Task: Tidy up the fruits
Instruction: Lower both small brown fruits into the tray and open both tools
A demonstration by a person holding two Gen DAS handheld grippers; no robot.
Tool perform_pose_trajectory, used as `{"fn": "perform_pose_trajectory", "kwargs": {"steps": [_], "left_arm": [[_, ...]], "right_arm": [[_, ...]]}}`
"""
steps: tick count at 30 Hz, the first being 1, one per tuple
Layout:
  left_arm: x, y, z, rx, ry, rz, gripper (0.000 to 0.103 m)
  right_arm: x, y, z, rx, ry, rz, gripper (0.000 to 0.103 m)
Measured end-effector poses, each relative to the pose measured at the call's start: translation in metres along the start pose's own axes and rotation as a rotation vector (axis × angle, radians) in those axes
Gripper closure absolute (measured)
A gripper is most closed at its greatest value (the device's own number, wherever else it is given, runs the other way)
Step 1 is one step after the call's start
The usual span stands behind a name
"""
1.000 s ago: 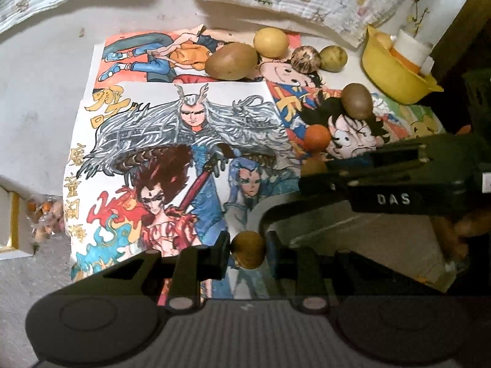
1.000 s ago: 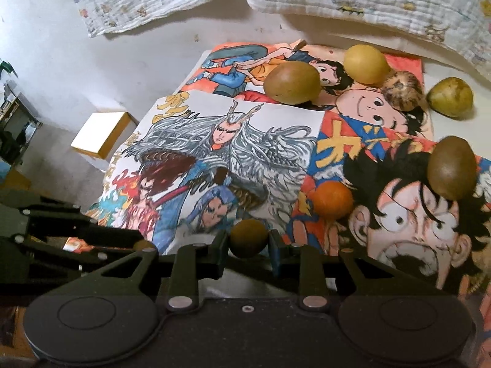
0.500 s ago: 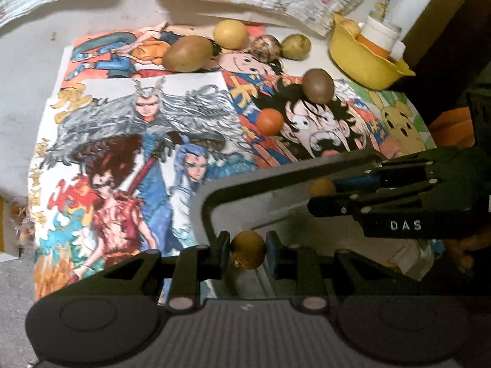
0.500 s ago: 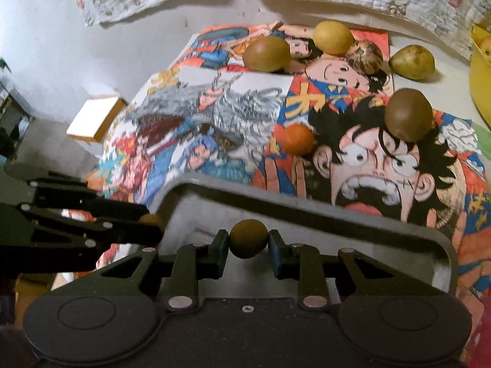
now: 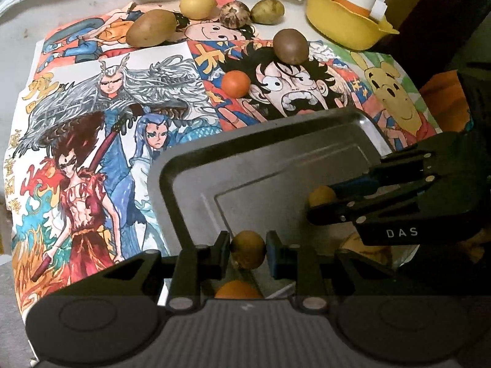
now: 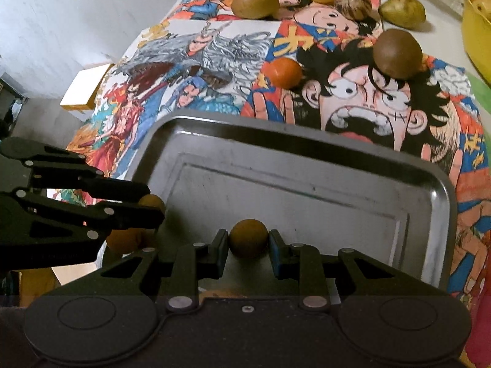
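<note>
My left gripper point(image 5: 248, 250) is shut on a small brown round fruit point(image 5: 248, 249) over the near left part of a metal tray point(image 5: 190, 165). My right gripper point(image 6: 248, 239) is shut on a similar small brown fruit point(image 6: 248, 237) over the tray point(image 6: 442, 190). Each gripper shows in the other's view, the right point(image 5: 310, 207) and the left point(image 6: 161, 205), both over the tray's near side. Several fruits lie on the cartoon posters beyond: an orange one point(image 5: 235, 83), a dark brown one point(image 5: 290, 46), a potato-like one point(image 5: 151, 27).
A yellow bowl point(image 5: 346, 27) with a cup stands at the far right. A yellow fruit point(image 5: 198, 4), a mottled one point(image 5: 234, 14) and a greenish one point(image 5: 267, 10) lie at the back. An orange fruit point(image 5: 237, 289) shows under my left gripper. A small box point(image 6: 84, 89) lies left.
Both grippers have drawn back toward me with their fruits still held, so the metal tray has come fully into view beneath them.
</note>
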State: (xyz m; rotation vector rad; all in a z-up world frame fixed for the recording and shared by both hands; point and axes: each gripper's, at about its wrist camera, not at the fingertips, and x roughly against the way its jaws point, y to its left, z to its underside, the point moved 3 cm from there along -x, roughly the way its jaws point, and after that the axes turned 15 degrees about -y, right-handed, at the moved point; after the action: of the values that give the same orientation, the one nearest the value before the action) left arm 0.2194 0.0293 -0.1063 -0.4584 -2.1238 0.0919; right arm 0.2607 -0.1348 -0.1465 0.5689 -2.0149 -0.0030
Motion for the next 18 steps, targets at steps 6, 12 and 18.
{"fn": "perform_pose_trajectory", "kwargs": {"steps": [6,12,18], "left_arm": [[-0.0035,-0.0003,0.0006,-0.003,0.014,-0.024,0.076],[-0.0056,-0.0002,0.0006,-0.006,0.02,-0.041,0.075],[-0.0011,0.0015,0.0006,0.004,-0.001,-0.064,0.075]], "right_arm": [[0.0007,-0.0016,0.0021,-0.011,0.003,0.002,0.072],[0.0018,-0.0016,0.0028,-0.008,0.0,0.0,0.071],[0.0048,-0.0034,0.0036,-0.013,-0.001,0.003,0.067]]}}
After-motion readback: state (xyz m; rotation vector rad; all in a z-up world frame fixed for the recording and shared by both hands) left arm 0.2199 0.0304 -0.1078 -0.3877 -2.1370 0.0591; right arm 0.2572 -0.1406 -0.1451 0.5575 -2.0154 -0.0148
